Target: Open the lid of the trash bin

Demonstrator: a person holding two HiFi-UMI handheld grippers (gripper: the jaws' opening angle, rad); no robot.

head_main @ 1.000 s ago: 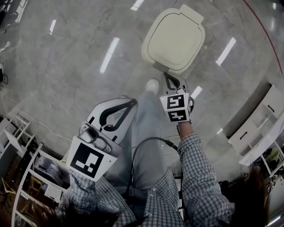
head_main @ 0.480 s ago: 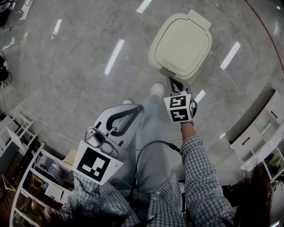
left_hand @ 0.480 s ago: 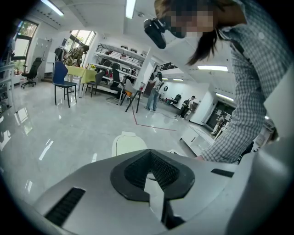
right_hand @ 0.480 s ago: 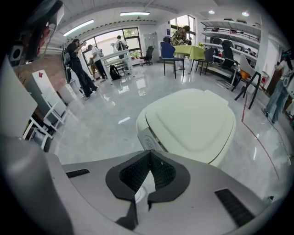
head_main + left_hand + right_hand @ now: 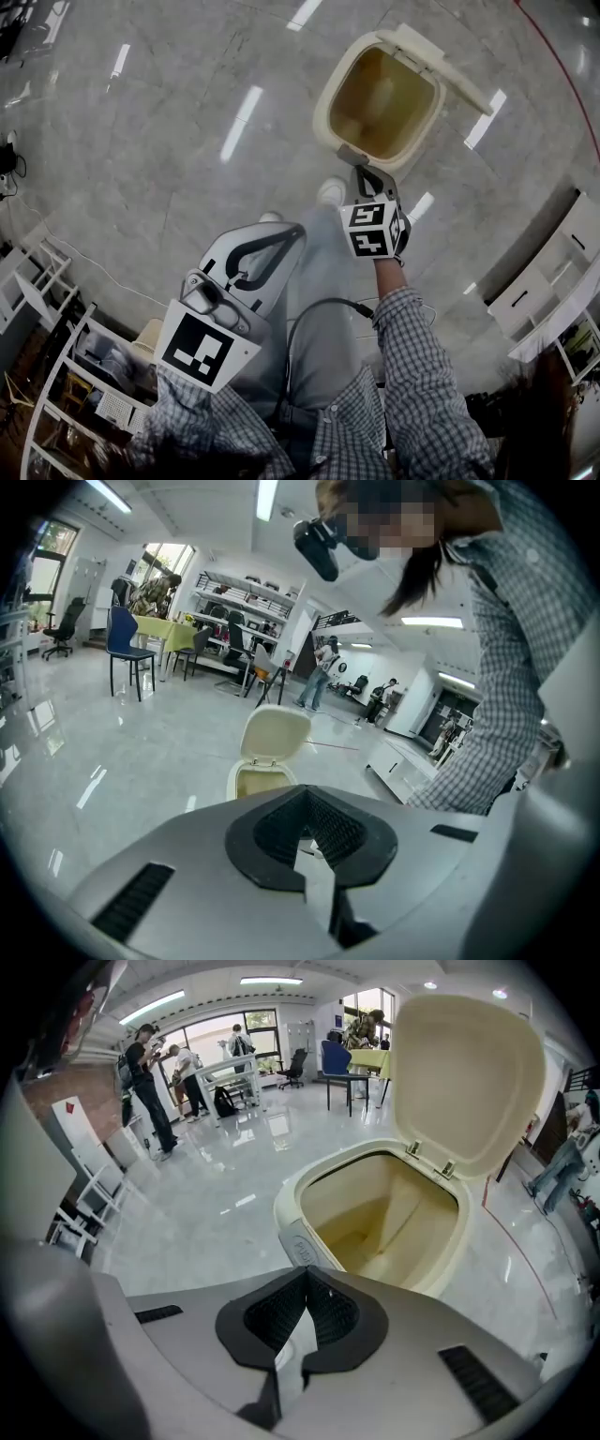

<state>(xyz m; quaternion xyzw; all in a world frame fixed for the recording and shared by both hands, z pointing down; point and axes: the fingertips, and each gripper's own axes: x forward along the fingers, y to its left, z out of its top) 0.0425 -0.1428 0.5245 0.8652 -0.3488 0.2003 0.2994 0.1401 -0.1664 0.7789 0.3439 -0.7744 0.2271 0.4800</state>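
The cream trash bin (image 5: 323, 105) stands on the grey floor with its lid (image 5: 441, 58) swung up and back, so the empty yellowish inside shows. In the right gripper view the lid (image 5: 469, 1072) stands upright behind the rim (image 5: 292, 1202), with the push button (image 5: 302, 1246) on the near side. My right gripper (image 5: 362, 172) is shut and empty, its tips right at the bin's front edge by that button (image 5: 349, 156). Farther back, beside the person's leg, my left gripper (image 5: 289, 231) is held shut and empty. From the left gripper view the open bin (image 5: 258, 780) shows beyond the jaws.
White drawer units (image 5: 553, 272) stand at the right and a white rack (image 5: 47, 375) at the lower left. The person's shoe (image 5: 330, 191) is just before the bin. In the left gripper view a blue chair (image 5: 122, 649) and people stand far off.
The bin's lid was closed and flat in both earlier frames and now stands open. My right gripper has stayed at the bin's front edge; the left has hardly moved.
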